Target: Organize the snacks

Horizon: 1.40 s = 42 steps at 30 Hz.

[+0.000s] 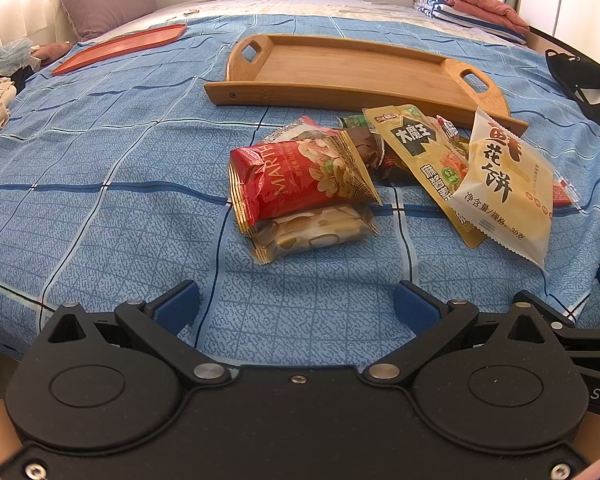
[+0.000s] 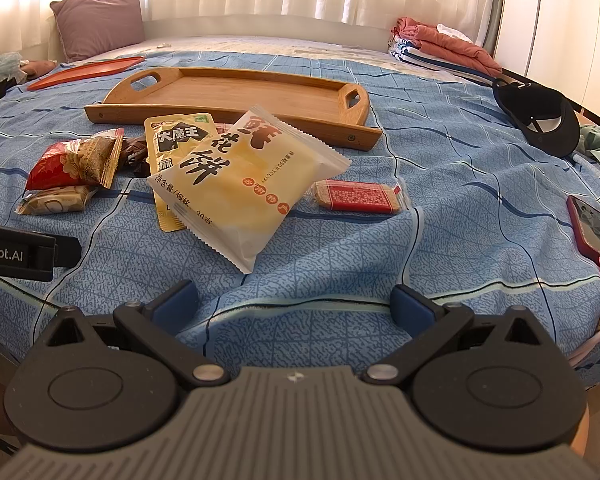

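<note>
The snacks lie in a loose heap on the bed's blue checked cover, none yet in the wooden tray, which sits bare just beyond them at twelve o'clock. In the right wrist view the pale yellow pastry packet lies topmost and nearest, overlapping a gold packet; a red wafer bar rests apart at its three o'clock, and a red nut packet sits on a beige packet at its nine o'clock.

Both tools hang low over the near edge of the bed, short of the heap: the left tool and the right tool each stand wide with nothing between the fingers.

By my reading this is the opening step, the first pick not yet made. The next move likely calls for a tool to advance toward twelve o'clock, straddle one packet's edge, pinch the thin film without dragging its neighbours, and lift it over the tray's rim.
</note>
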Available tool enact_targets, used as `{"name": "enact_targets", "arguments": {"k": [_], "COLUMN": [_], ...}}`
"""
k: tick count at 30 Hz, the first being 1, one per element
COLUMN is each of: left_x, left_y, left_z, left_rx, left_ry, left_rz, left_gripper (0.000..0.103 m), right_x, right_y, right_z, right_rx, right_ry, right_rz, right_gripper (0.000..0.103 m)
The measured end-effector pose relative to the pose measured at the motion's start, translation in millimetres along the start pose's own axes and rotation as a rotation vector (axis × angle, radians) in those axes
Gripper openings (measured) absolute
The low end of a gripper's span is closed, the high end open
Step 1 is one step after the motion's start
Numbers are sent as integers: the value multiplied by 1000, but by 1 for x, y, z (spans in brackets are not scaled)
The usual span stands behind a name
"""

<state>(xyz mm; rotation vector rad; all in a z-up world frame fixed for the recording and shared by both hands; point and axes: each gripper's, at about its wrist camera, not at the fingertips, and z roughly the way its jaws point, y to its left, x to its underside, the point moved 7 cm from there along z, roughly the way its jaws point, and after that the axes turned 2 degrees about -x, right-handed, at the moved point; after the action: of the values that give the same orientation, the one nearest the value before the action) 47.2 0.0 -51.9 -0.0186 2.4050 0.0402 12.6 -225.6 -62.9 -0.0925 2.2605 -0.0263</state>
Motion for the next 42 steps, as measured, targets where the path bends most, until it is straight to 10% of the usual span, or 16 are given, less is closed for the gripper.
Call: {"name": "enact_targets", "arguments": {"k": [42], "left_x": [-1], "left_y": [-1], "left_z": [-1], "left_rx": [-14], "left_ry": [-7], "left_rz": [15], "left_gripper": [103], "right_x": [2], "right_y": [-1], "right_z": [0], "right_rx": [1], "right_ry": [-20], "right_rz": [8], "right_gripper": [103]}}
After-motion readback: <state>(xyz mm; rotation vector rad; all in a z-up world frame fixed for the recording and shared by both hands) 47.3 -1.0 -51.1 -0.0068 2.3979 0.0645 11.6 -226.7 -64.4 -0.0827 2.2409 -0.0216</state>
